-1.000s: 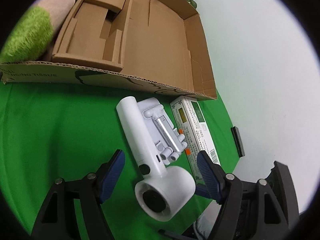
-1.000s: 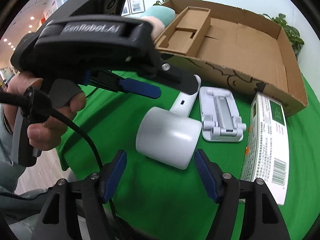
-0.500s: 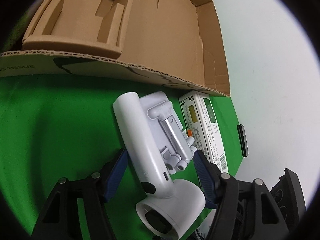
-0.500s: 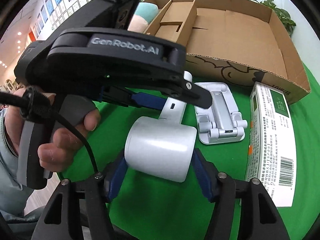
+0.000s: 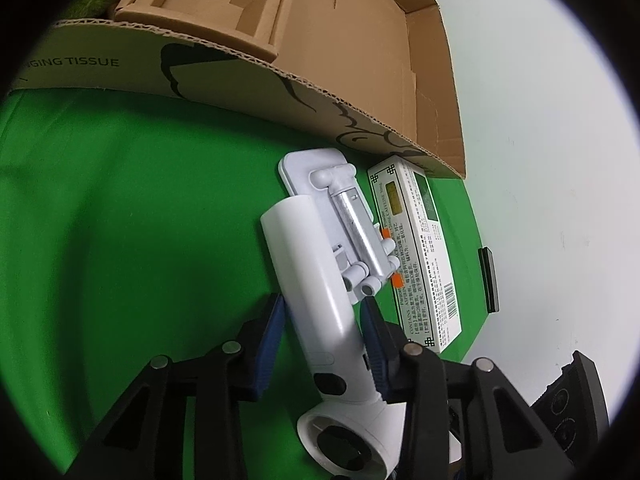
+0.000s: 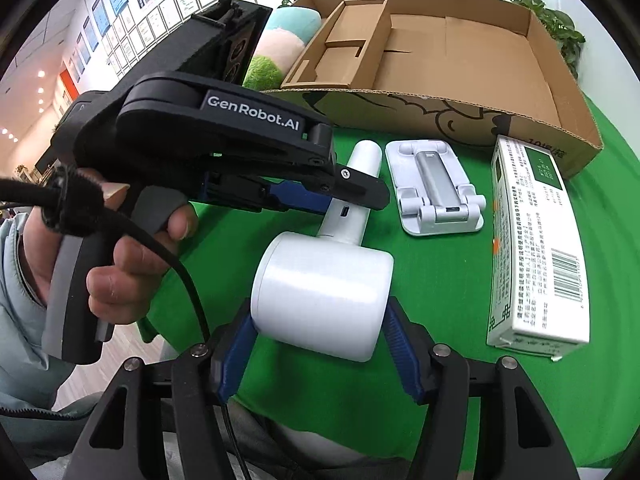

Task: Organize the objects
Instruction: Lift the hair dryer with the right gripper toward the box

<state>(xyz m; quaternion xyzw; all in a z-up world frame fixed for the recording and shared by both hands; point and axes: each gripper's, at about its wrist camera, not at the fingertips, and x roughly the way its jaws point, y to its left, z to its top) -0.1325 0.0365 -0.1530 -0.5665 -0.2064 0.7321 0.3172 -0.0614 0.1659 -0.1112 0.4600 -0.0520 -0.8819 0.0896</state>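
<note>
**Both hand-held grippers on the white fan**

On my far left, a fuzzy pastel cushion (image 6: pixel 276 52) leans beside the corrugated cardboard box (image 6: pixel 460 60), whose folded insert forms a stepped tray along one side. My left hand-held gripper (image 5: pixel 322 322) is pinched on the handheld fan (image 5: pixel 320 300) — its ribbed blue pads (image 5: pixel 272 332) press either side of the smooth, matte white handle, a rounded cylinder lying on the green cloth of the tabletop (image 5: pixel 120 220). My right hand-held gripper (image 6: pixel 320 344) brackets the fan's drum-shaped head, blue pads touching its glossy curved sides. Just beside the fan handle lies the folded phone stand (image 6: pixel 436 188) — a flat white plastic plate with rounded corners, a brushed-metal arm and knuckle-like hinges. Furthest right, the rectangular medicine carton (image 6: pixel 536 240) lies flat, white and green printed card with a barcode, its far end near the box's front wall.
</note>
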